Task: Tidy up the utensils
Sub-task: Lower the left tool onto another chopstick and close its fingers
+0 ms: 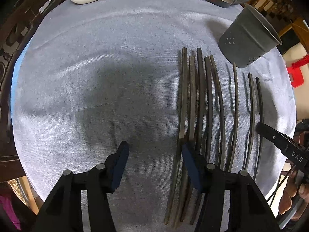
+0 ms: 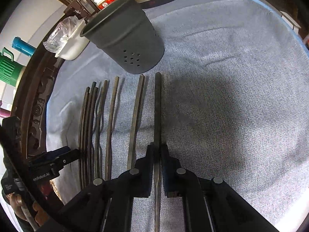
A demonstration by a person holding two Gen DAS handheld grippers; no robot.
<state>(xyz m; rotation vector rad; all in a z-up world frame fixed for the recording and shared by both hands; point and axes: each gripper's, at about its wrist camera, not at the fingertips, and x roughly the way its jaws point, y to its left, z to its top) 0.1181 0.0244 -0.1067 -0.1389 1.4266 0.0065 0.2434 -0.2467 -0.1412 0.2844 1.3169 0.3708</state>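
Gripping one dark slender chopstick: right tool clenched | left tool released, one finger touching bundled chopsticks | grey perforated holder near table's far edge

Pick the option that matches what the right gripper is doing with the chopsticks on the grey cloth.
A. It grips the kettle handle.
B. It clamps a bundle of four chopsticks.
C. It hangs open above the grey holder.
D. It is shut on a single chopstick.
D: in the right wrist view the right gripper has both pads closed on one chopstick, which points toward the grey holder.
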